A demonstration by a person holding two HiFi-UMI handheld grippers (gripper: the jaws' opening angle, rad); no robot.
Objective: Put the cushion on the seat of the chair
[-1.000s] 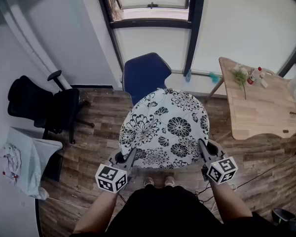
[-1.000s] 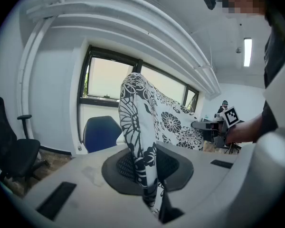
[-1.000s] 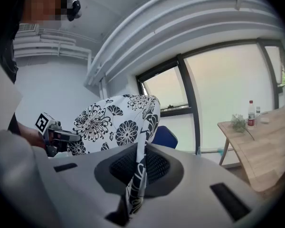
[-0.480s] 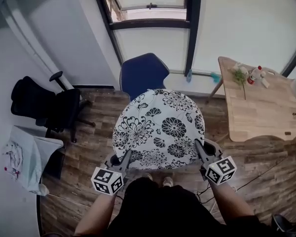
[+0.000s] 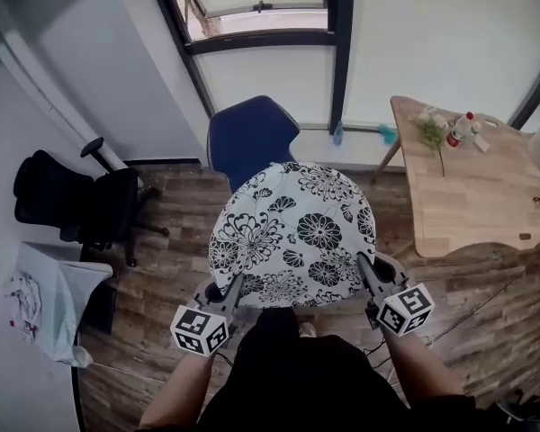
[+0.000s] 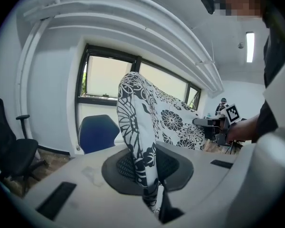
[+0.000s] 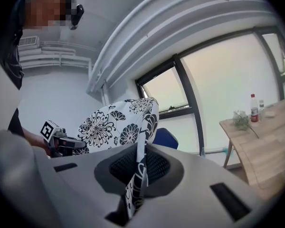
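Pinching its near edge at lower centre of the head view, the left gripper (image 5: 225, 288) and right gripper (image 5: 371, 273) are each clamped on the round white cushion with black flower print (image 5: 297, 232). It is held up at frame centre. Just beyond it, the blue plastic chair (image 5: 250, 138) is partly covered. A light wooden table (image 5: 468, 196) is seen at the right.

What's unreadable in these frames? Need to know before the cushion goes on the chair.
- Head view: seat of the blue chair is hidden behind the cushion; only the backrest shows.
- Left gripper view: the left gripper cuts off the same seat with its own body.
- Head view: items on the wooden table are too small to identify.
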